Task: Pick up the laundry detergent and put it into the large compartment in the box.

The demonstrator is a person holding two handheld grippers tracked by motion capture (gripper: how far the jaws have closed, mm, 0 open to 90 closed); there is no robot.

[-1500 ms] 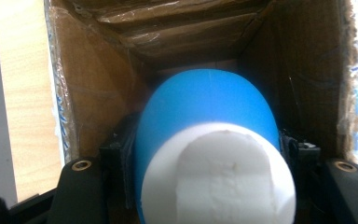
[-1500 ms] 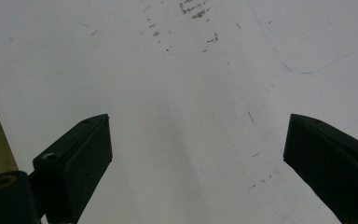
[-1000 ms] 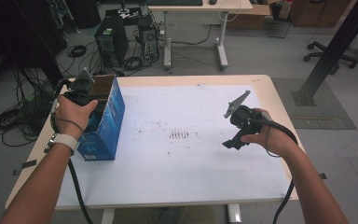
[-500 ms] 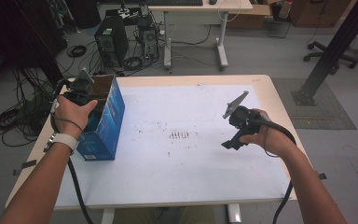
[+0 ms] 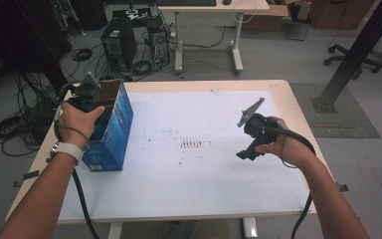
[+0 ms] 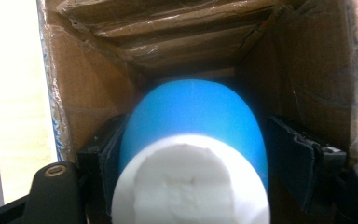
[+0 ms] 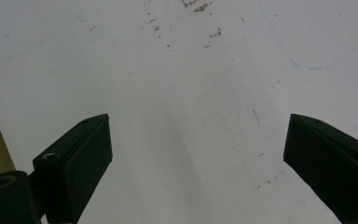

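Here, a blue cardboard box (image 5: 110,130) stands open-topped near the left edge of a white-topped table (image 5: 199,189), and serves as the landmark. The left gripper (image 5: 86,94) is poked down into the box's open mouth, gripped from above by the person's left hand (image 5: 78,122), whose forearm runs back toward the near table edge. Inside the box, in the left gripper view, a blue cup-shaped object with a white base (image 6: 193,154) sits between the two black jaws. The jaws have just been opening: the left pad seems to sit against the blue side, while a dark gap shows between the right pad and the object, so the grip looks let go.

Well to the right of the box, the right gripper (image 5: 247,144) hovers above the bare tabletop, held by the right hand (image 5: 278,147) with the wrist bent and the jaws angled down toward the table. Its jaws stand wide apart with nothing between them, just stained white surface.
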